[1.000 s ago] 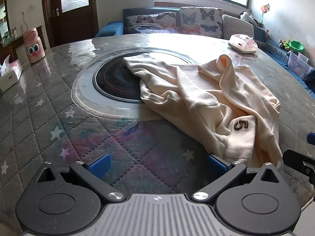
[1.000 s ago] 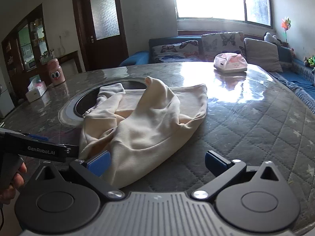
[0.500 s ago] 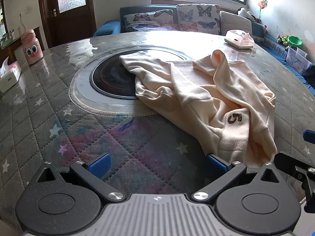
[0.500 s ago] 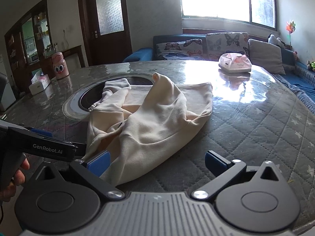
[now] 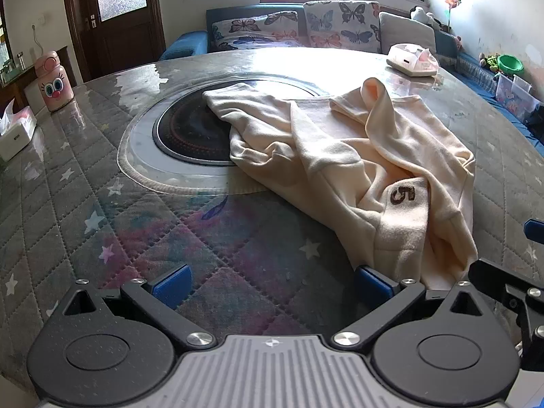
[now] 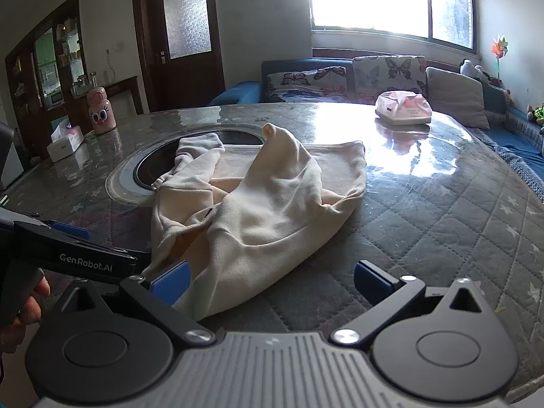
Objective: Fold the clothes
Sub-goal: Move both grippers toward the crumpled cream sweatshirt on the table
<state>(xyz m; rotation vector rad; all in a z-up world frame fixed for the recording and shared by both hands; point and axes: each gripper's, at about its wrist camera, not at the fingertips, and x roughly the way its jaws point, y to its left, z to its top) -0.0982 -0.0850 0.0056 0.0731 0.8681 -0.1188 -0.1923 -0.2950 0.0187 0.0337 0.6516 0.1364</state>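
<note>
A round quilted table (image 5: 61, 183) under clear film carries a crumpled cream sweatshirt (image 5: 357, 156), lying from the dark central disc (image 5: 183, 132) toward the near edge, its long axis running roughly from that disc to the near rim. It looks soft, light and limp, likely to slide on the film; the near hem by the "5" patch (image 5: 403, 194) seems the best hold. The left gripper (image 5: 272, 280) and right gripper (image 6: 272, 277) both hover spread wide and empty at the near edge.
</note>
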